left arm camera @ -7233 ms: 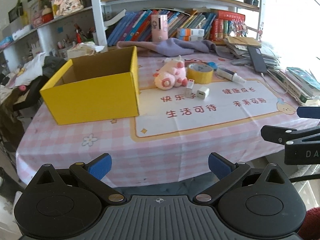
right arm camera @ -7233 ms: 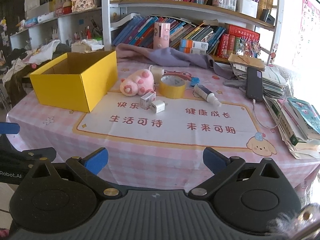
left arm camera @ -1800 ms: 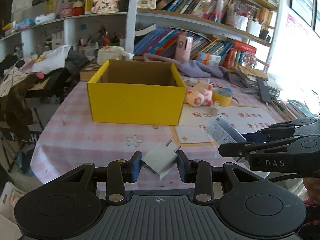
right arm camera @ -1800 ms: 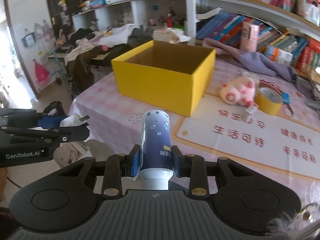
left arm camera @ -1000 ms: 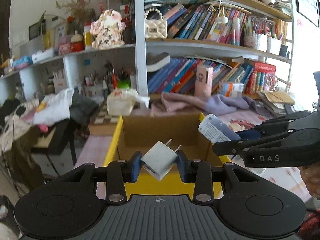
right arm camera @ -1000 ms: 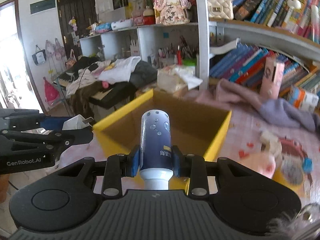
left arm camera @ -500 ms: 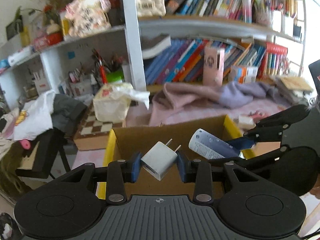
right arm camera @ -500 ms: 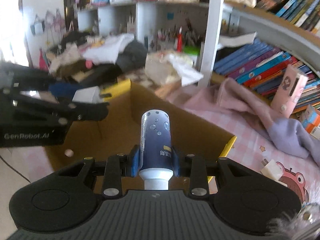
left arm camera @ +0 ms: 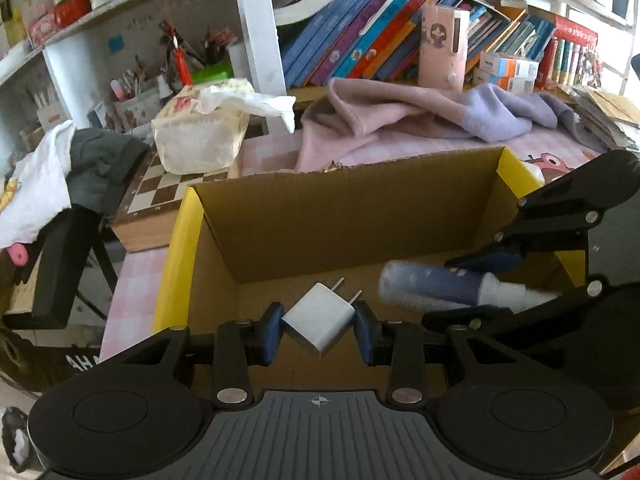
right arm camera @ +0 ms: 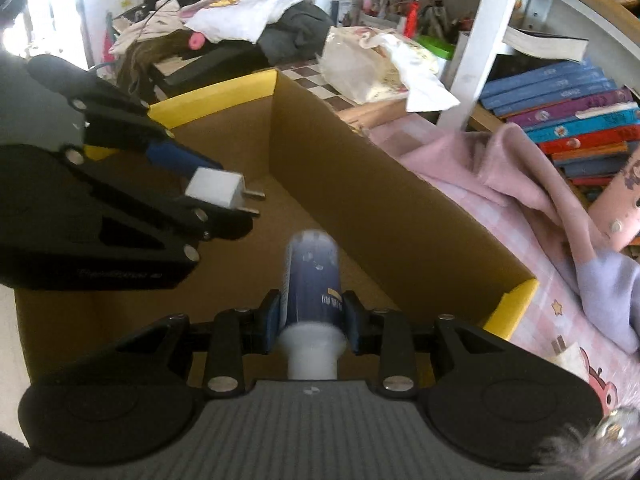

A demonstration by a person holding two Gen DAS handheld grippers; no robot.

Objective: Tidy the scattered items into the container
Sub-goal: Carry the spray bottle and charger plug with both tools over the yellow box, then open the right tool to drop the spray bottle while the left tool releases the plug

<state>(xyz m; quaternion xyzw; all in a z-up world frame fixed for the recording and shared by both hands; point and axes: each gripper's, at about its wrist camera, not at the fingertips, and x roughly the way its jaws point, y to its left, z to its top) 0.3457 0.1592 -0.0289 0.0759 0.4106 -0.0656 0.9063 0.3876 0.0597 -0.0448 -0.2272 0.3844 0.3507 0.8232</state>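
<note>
The yellow cardboard box (left arm camera: 182,240) stands open under both grippers, its brown inside bare. My left gripper (left arm camera: 319,332) is shut on a white plug adapter (left arm camera: 320,322), prongs pointing up and forward, hanging over the box floor. My right gripper (right arm camera: 311,316) is shut on a dark blue tube (right arm camera: 314,280) with a white cap, pointing down into the box (right arm camera: 400,216). In the left wrist view the right gripper (left arm camera: 488,284) reaches in from the right with the blue tube (left arm camera: 432,286). In the right wrist view the left gripper (right arm camera: 208,192) reaches in from the left with the adapter (right arm camera: 216,189).
Behind the box lie a pink and lilac cloth (left arm camera: 400,116), a tissue pack (left arm camera: 200,136) on a chessboard (left arm camera: 168,188), and shelves of books (left arm camera: 360,52). Clothes are piled on a dark table (right arm camera: 224,20) at the left. The pink checked tablecloth (right arm camera: 560,320) shows right of the box.
Both grippers have come forward and down over the box, and now hang inside its opening. Each still holds its item. The right gripper has rolled a little.
</note>
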